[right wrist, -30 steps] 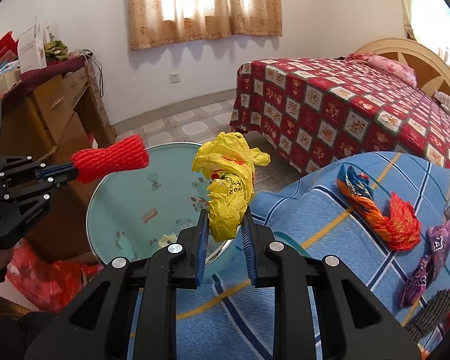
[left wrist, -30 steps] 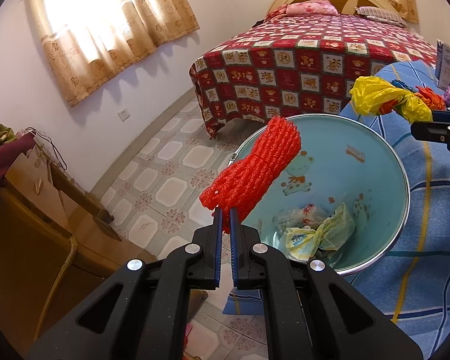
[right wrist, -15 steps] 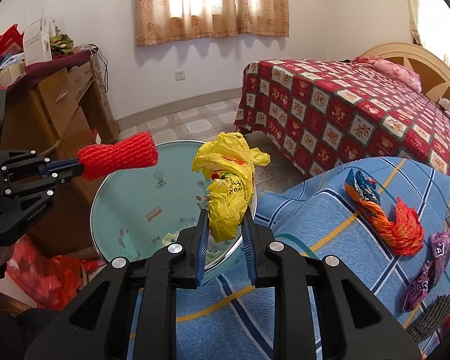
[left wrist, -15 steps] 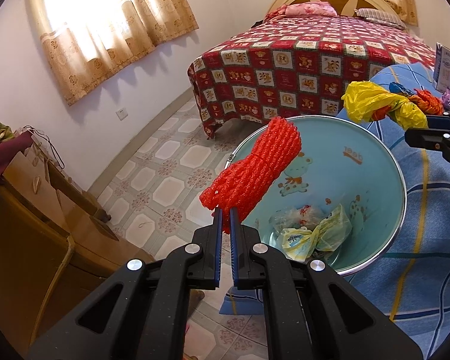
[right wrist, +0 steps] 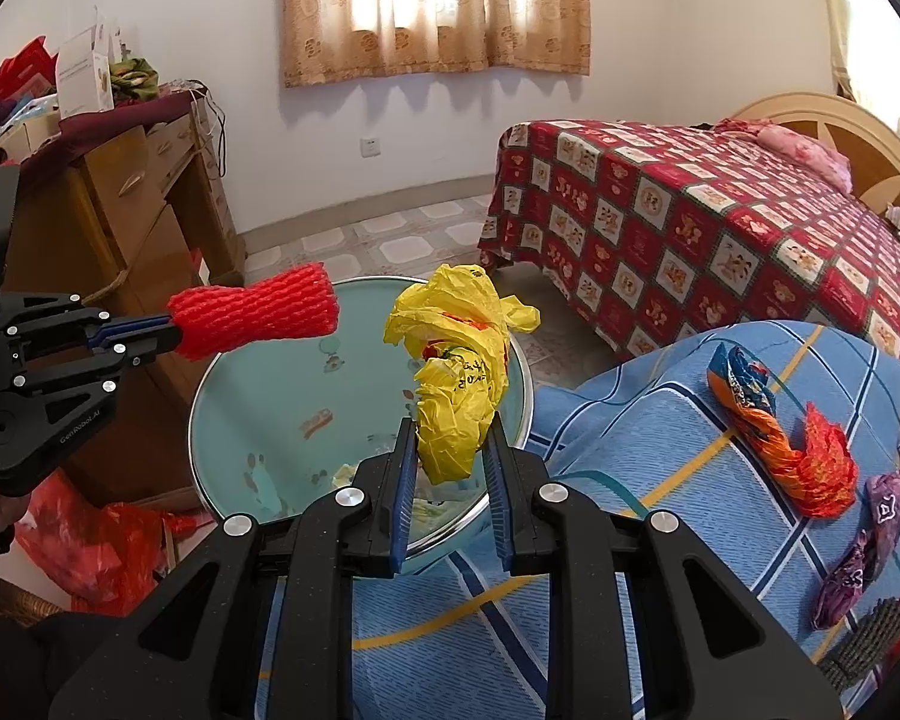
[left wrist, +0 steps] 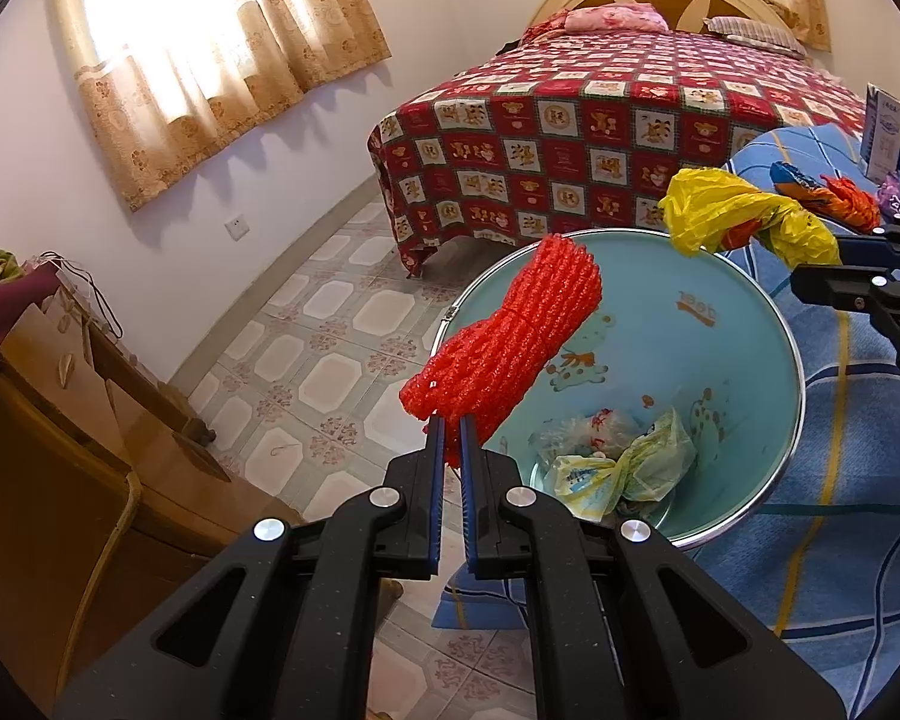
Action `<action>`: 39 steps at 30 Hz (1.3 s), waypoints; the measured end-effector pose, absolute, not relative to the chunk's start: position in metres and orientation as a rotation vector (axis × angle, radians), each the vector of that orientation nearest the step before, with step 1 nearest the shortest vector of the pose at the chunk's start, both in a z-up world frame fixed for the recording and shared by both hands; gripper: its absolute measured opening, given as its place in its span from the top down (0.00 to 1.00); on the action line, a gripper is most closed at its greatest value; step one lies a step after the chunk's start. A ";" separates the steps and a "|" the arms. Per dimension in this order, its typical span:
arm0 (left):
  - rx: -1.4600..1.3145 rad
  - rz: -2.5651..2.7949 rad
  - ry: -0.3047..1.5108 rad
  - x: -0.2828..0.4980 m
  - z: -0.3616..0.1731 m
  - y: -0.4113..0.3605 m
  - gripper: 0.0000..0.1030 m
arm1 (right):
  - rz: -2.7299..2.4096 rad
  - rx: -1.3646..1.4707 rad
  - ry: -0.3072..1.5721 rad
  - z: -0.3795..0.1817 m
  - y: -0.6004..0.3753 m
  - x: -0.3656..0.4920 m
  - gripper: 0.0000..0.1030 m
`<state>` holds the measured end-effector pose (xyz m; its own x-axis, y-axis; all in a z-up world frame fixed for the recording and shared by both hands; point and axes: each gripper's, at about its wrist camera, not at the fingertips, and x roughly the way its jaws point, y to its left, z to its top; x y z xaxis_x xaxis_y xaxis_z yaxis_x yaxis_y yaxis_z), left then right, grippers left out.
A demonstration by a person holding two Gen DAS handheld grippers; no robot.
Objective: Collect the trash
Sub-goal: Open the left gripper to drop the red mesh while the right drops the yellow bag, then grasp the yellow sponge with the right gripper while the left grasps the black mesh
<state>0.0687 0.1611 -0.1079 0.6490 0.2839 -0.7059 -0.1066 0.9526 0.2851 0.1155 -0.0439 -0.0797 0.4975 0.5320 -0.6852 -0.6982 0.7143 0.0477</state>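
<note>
Where lettering shows at all, it is scant: "GenRobot.AI" on the left gripper (right wrist: 177, 339) body, orange "1806" print inside the basin (left wrist: 750, 324), black marks on the bag, illegible. Left jaws are opening, narrow, pads pinching one end of the red foam net (left wrist: 510, 348), a ribbed mesh sleeve held over the basin's near rim. Right gripper (right wrist: 450, 456) jaws clamp the crumpled yellow plastic bag (right wrist: 459, 372) above the basin. Wrappers (left wrist: 618, 462) lie inside. Basin sits beside the blue striped cloth (right wrist: 630, 420).
</note>
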 end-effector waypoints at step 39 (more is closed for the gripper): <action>0.247 -0.083 0.799 0.078 -0.122 0.008 0.22 | 0.235 0.046 0.854 -0.110 -0.315 0.021 0.70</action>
